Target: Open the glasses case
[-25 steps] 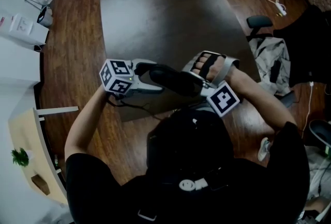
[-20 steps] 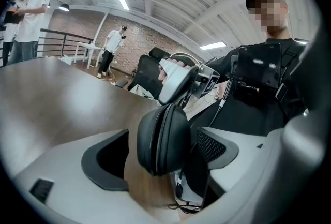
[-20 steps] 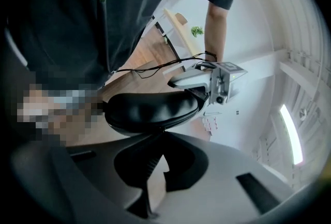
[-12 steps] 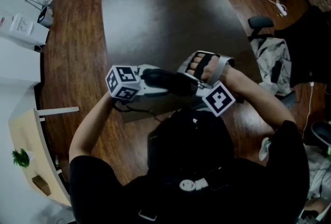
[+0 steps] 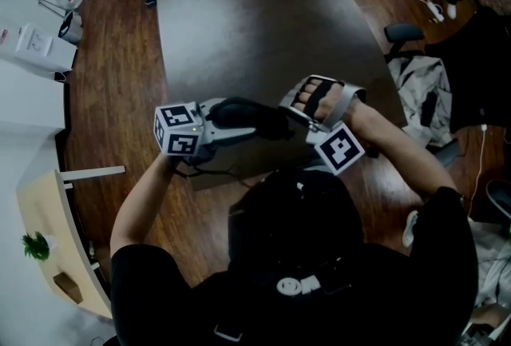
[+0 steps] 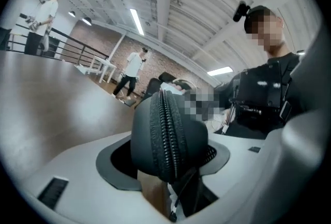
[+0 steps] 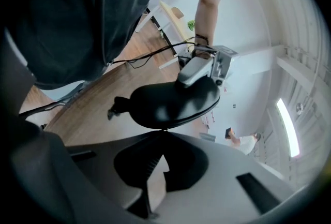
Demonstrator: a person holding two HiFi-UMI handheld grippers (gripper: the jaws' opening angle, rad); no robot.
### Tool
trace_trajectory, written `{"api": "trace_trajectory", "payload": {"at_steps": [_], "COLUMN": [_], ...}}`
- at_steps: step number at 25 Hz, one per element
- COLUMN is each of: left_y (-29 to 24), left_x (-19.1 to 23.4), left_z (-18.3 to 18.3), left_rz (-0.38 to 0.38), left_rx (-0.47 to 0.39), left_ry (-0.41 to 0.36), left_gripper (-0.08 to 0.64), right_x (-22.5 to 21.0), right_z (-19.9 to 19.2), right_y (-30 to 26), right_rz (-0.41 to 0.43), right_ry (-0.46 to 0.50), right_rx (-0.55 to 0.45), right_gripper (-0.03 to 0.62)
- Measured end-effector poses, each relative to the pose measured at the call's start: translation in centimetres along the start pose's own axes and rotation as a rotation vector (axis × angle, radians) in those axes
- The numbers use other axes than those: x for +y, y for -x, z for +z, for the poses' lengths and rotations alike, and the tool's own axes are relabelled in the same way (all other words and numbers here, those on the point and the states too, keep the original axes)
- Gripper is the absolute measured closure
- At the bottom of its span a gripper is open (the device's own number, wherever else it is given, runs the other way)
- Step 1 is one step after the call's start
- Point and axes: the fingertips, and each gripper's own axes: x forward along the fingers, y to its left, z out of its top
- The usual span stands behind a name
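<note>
**Glasses case clamped in mid-air, zip not yet run**

The glasses case (image 5: 243, 117) hangs above the dark table (image 5: 239, 9), clear of it. Its zipper (image 6: 166, 130) is closed along the whole visible edge, and a thin pull cord (image 6: 182, 192) dangles beneath. Your left gripper (image 6: 168, 166) has the case between its jaws, which have just been closing, and the pads bear on both shells. Your right gripper (image 7: 164, 134) is clenched to a narrow pinch right at the case's rim; whether it holds the zip pull is too small to tell. The step in hand is securing the case. Next, confirm the pinch on the pull, keep the left clamp firm, and draw the pull along the zip line without twisting the case.
</note>
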Motion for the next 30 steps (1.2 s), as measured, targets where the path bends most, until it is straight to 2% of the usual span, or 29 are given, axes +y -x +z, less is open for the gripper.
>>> {"api": "trace_trajectory", "payload": {"at_steps": [2, 4, 7, 9, 10, 12, 15, 18, 20, 22, 27, 30], "left_y": [1.7, 2.6, 3.1, 3.1, 2.9, 2.0, 1.0, 0.4, 0.2, 0.3, 0.7, -0.3], "left_x": [0.6, 1.0, 1.3, 1.5, 1.4, 1.1, 0.9, 1.7, 2.0, 2.0, 1.8, 1.9], "left_z": [1.6, 2.5, 3.1, 2.8, 2.4, 0.9, -1.3, -2.9, -3.9, -4.1, -4.0, -4.7], "left_rz": [0.004, -0.004, -0.006, 0.009, 0.021, 0.048, 0.090, 0.190, 0.230, 0.232, 0.223, 0.218], "left_rx": [-0.150, -0.256, -0.351, -0.372, -0.346, -0.220, -0.009, 0.225, 0.374, 0.424, 0.447, 0.490], "left_ry": [0.091, 0.158, 0.200, 0.207, 0.188, 0.103, -0.045, -0.243, -0.355, -0.387, -0.364, -0.383], "left_gripper": [0.291, 0.291, 0.293, 0.293, 0.291, 0.285, 0.272, 0.246, 0.233, 0.225, 0.208, 0.206], "right_x": [-0.3, -1.2, -2.7, -3.4, -3.4, -3.2, -3.0, -3.5, -3.7, -3.7, -3.6, -4.0], "right_z": [-0.8, -1.3, -2.0, -2.2, -2.2, -2.5, -2.4, -2.1, -2.3, -2.6, -2.1, -1.0], "right_y": [-0.1, 0.1, 0.0, -0.1, 0.0, 0.3, 0.9, 1.4, 1.6, 1.9, 1.8, 1.6], "right_rz": [-0.022, -0.064, -0.138, -0.182, -0.195, -0.204, -0.196, -0.186, -0.178, -0.170, -0.153, -0.161], "right_ry": [-0.071, -0.152, -0.275, -0.367, -0.386, -0.358, -0.242, -0.127, -0.049, 0.017, 0.134, 0.194], "right_rx": [0.012, 0.007, 0.019, 0.024, 0.024, 0.026, 0.031, 0.041, 0.052, 0.058, 0.058, 0.033], "right_gripper": [0.569, 0.569, 0.569, 0.569, 0.569, 0.569, 0.569, 0.569, 0.569, 0.569, 0.569, 0.569]}}
